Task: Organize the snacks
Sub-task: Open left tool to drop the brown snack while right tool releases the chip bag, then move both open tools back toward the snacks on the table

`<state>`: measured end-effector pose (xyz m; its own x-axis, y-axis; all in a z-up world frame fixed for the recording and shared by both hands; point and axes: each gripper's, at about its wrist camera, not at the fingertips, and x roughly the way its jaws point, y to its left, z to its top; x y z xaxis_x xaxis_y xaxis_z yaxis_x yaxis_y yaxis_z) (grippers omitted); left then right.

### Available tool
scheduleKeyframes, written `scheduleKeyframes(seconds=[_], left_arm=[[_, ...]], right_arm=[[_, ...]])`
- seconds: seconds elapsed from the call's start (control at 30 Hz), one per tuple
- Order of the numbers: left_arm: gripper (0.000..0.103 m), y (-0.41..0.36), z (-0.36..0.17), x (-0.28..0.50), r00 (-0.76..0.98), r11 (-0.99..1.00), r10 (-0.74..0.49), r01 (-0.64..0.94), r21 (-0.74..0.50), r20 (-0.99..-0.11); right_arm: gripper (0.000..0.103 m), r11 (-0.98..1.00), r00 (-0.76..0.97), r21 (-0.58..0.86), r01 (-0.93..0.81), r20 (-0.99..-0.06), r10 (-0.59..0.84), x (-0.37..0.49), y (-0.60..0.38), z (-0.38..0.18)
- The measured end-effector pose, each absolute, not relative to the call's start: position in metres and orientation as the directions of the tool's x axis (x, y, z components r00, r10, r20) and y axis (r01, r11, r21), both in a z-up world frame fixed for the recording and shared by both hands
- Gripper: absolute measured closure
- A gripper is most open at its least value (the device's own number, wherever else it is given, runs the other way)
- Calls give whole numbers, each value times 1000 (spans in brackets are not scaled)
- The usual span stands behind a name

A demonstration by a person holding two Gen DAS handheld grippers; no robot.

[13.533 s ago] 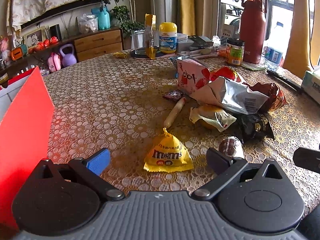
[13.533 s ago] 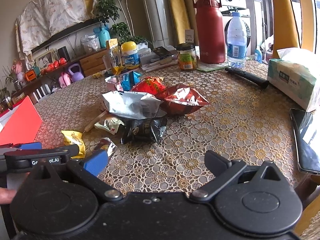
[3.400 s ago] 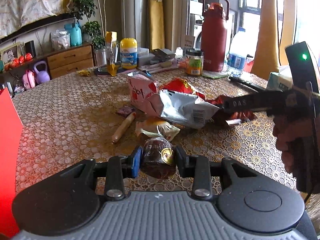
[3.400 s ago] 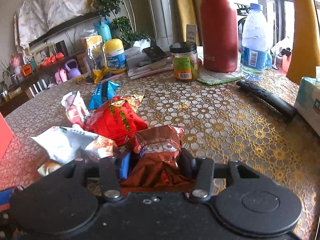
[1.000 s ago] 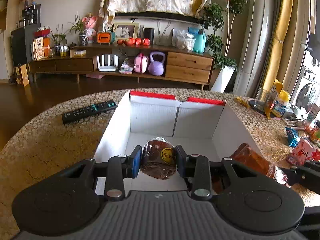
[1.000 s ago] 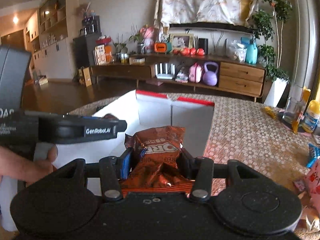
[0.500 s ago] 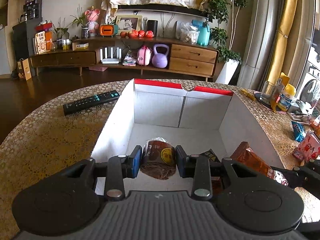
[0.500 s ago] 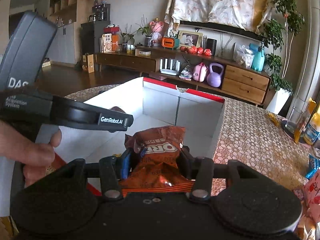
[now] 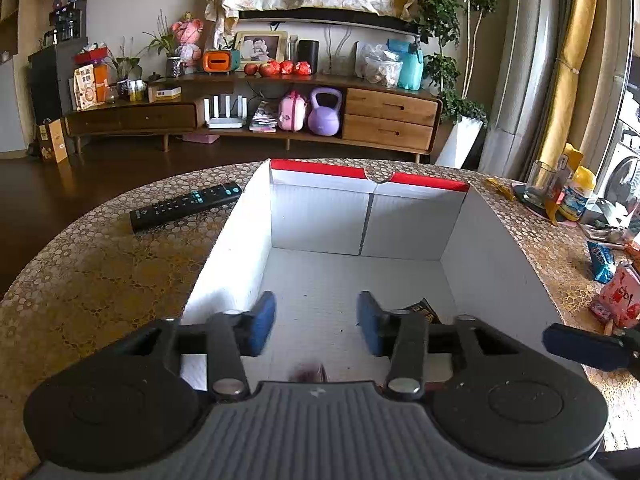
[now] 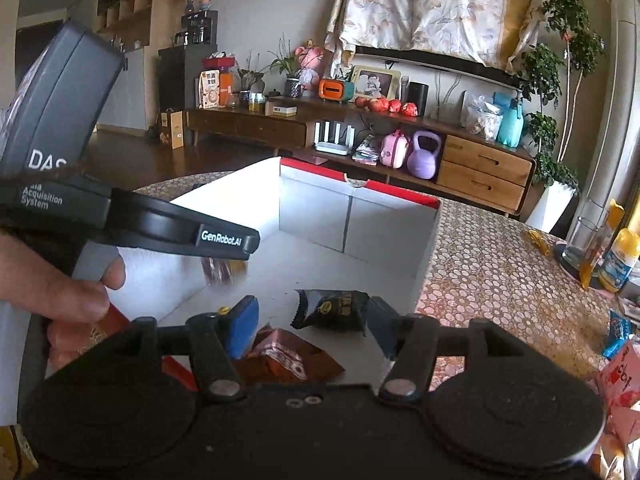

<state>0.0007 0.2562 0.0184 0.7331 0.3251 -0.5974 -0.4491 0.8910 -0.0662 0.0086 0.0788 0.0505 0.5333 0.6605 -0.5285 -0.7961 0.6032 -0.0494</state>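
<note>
Both snacks released since half a second ago | round brown snack (image 10: pixel 219 271) dropping blurred, Oreo pack (image 10: pixel 286 360) lying in white box (image 9: pixel 248 248) | left gripper (image 9: pixel 316 322) and right gripper (image 10: pixel 310 326) just opened, jaws apart, empty | step: deposit | next: return to table (image 9: pixel 100 268) for remaining snacks

Black claw (image 9: pixel 316 322) with blue pads (image 9: pixel 262 320), silver pivot screws (image 9: pixel 224 387)

Parted left gripper (image 9: pixel 316 322) above box (image 9: pixel 496 268)
</note>
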Motion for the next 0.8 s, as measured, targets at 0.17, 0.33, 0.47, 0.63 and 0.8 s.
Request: scheduleKeyframes(seconds=[0.17,0.33,0.47,0.63,0.8], left_arm=[[49,253,21,2,730,890,333,-453,-57,-597],[49,247,25,0,734,892,337,-450,-51,-589],[38,239,32,-5,746,891,347,-451,-49,-569],[32,225,42,-12,773,898,343,-436,-55,-533],[28,206,48,-14,792,909,329,-412,-53,-515]], right_arm=[[41,620,545,-32,-784,-513,663,8,70,55],[40,641,567,-20,-767,-490,663,8,56,60],[40,661,581,5,-750,-473,662,10,44,64],[39,695,611,43,-717,-442,657,12,22,67],[25,727,638,87,-681,-418,647,14,-2,68]])
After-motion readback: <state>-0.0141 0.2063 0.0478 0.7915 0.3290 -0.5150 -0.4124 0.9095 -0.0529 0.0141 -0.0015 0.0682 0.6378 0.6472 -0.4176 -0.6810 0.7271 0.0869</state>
